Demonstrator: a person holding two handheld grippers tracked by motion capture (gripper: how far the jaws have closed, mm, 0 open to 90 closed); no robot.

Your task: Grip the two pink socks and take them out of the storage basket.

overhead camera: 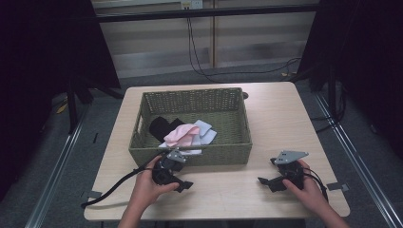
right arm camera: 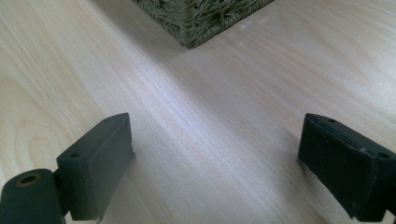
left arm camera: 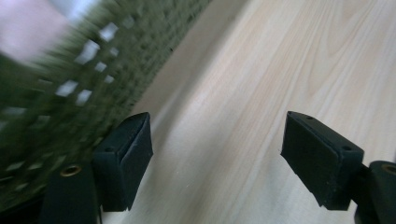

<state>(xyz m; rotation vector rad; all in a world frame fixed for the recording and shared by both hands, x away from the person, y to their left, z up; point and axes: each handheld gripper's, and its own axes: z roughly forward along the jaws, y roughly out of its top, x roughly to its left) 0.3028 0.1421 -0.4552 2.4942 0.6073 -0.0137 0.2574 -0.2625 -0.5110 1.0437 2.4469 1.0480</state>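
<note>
A green woven basket (overhead camera: 195, 154) stands on the light wooden table (overhead camera: 275, 118). Inside it lie a pink cloth (overhead camera: 182, 133), a pale blue cloth (overhead camera: 205, 130) and a black cloth (overhead camera: 161, 126). My left gripper (overhead camera: 184, 184) is held just in front of the basket's near wall, jaws wide apart with nothing between them. In the left gripper view the basket (left arm camera: 56, 93) is blurred at the left and the gripper (left arm camera: 217, 156) hangs over bare wood. My right gripper (overhead camera: 265, 182) rests over the table at the front right, open and empty. In the right gripper view the gripper (right arm camera: 215, 165) faces a basket corner (right arm camera: 201, 21).
A black cable (overhead camera: 114, 187) trails from the left gripper off the table's front left edge. Bare tabletop lies right of the basket and along the front. Dark stands and floor cables surround the table.
</note>
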